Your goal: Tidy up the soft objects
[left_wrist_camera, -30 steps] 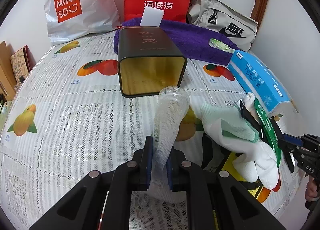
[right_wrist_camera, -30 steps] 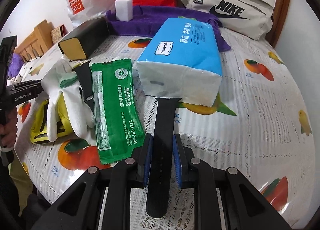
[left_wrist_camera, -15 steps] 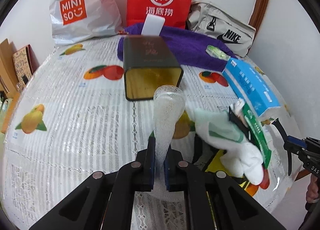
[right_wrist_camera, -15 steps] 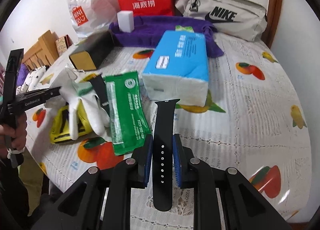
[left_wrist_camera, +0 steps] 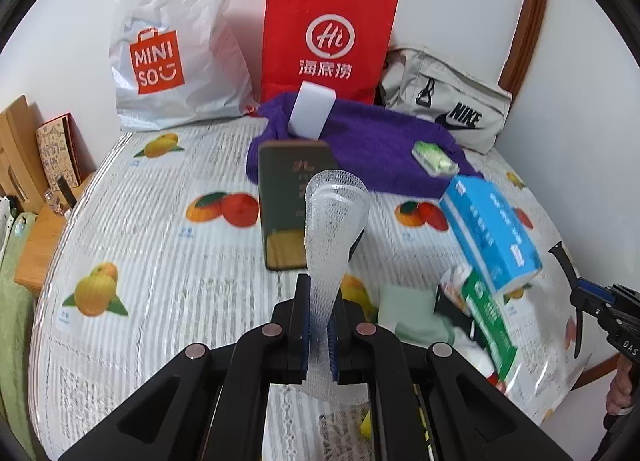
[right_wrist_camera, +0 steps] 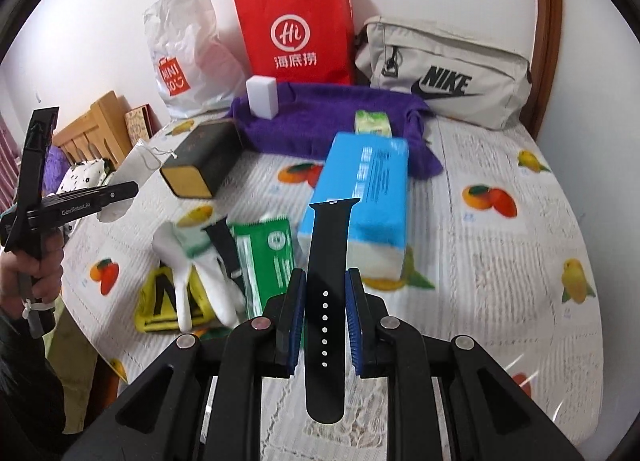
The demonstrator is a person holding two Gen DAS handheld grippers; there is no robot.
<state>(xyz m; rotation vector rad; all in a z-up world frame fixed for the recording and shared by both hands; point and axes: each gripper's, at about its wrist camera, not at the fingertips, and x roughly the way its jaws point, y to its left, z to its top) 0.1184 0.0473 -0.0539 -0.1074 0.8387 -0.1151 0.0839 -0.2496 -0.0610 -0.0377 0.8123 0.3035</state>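
Pinching white mesh sleeve (left_wrist_camera: 334,221), flared top; black perforated strap (right_wrist_camera: 326,293) upright.

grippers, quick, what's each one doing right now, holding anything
Left gripper: shut on the white mesh sleeve, held up off the table.
Right gripper: shut on the black watch strap, lifted clear of the table.
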